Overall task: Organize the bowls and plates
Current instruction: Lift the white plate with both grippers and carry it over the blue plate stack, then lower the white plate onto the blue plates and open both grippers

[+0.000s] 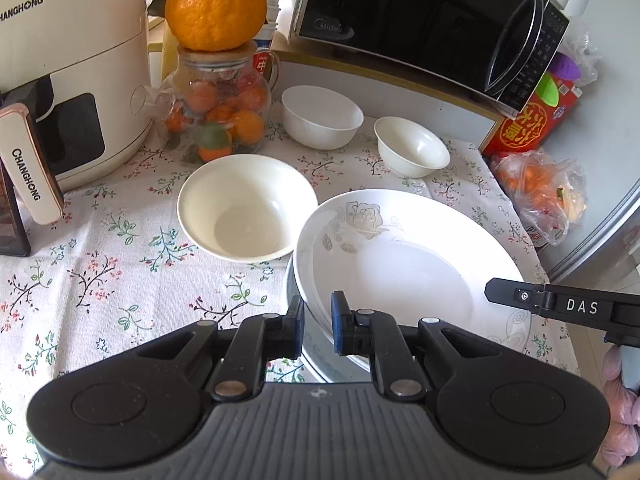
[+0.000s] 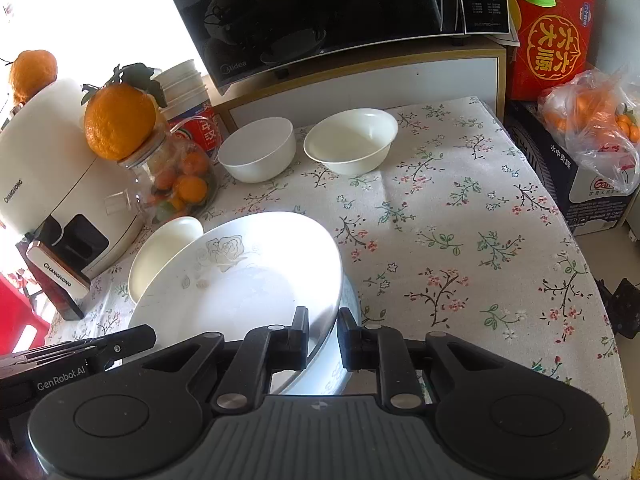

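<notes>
A white plate with a grey rose pattern [image 1: 400,264] [image 2: 248,280] hangs tilted over a second plate [image 1: 316,354] [image 2: 340,372] that lies on the floral tablecloth. My left gripper [image 1: 319,320] is shut on its left rim. My right gripper [image 2: 323,334] is shut on the opposite rim. Each gripper shows one finger in the other's view: the right's fingers [image 1: 504,292] and the left's fingers [image 2: 132,338]. A cream bowl [image 1: 246,208] [image 2: 168,248] stands just behind the plate. Two more white bowls [image 1: 322,116] [image 1: 412,146] stand further back, in front of the microwave shelf.
A cream air fryer [image 1: 68,80] stands at the left. Beside it is a glass jar of small oranges [image 1: 216,120] with a large orange [image 1: 216,4] on top. A black microwave [image 1: 420,20] sits on a shelf behind. A red box [image 1: 532,120] and a bag of fruit [image 1: 540,192] flank the table's right edge.
</notes>
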